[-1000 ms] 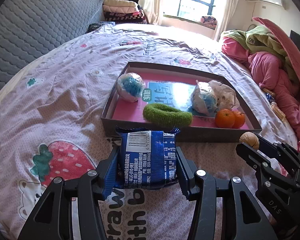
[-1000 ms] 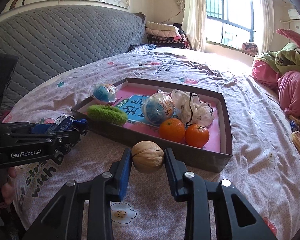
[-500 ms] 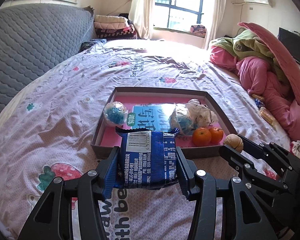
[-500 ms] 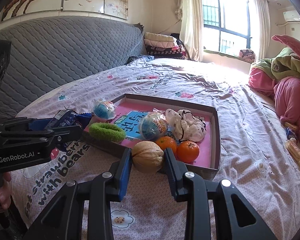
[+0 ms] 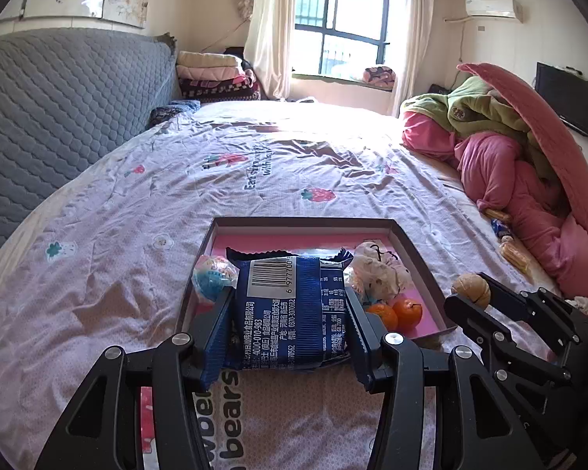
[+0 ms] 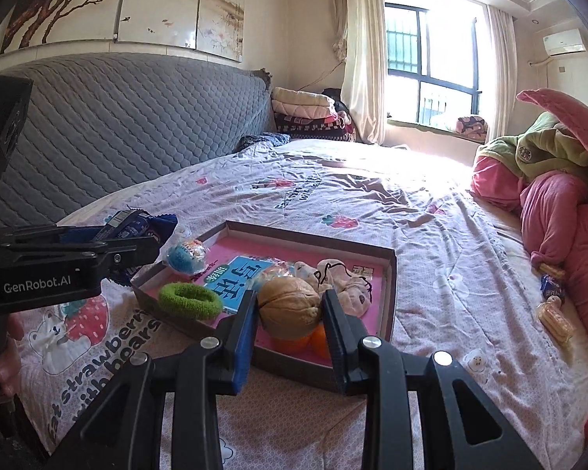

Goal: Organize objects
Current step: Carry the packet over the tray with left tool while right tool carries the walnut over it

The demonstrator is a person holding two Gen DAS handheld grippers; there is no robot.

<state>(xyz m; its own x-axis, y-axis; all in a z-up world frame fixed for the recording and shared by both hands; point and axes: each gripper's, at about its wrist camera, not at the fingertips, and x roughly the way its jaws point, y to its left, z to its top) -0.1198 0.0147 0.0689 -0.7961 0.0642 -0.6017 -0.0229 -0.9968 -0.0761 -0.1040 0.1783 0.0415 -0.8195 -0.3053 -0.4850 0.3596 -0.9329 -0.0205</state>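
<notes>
My left gripper (image 5: 288,309) is shut on a blue snack packet (image 5: 290,313), held in the air above the near edge of the brown tray (image 5: 415,250). My right gripper (image 6: 288,313) is shut on a walnut (image 6: 288,307), held above the tray's near right corner; it also shows in the left wrist view (image 5: 470,286). The tray (image 6: 390,286) has a pink floor and holds a wrapped blue ball (image 6: 186,256), a green hair tie (image 6: 184,299), a blue booklet (image 6: 241,276), two oranges (image 5: 407,311) and a white pouch (image 6: 345,282).
The tray lies on a pink strawberry-print bed sheet (image 5: 254,164). A grey quilted headboard (image 6: 117,129) runs along the left. Pink and green bedding (image 5: 509,149) is piled at the right, with small snack items (image 6: 554,313) beside it. Folded blankets (image 5: 215,74) sit near the window.
Both grippers have risen and moved forward over the tray with their loads; the tray looks smaller and lower in both views. The packet and walnut remain gripped.
</notes>
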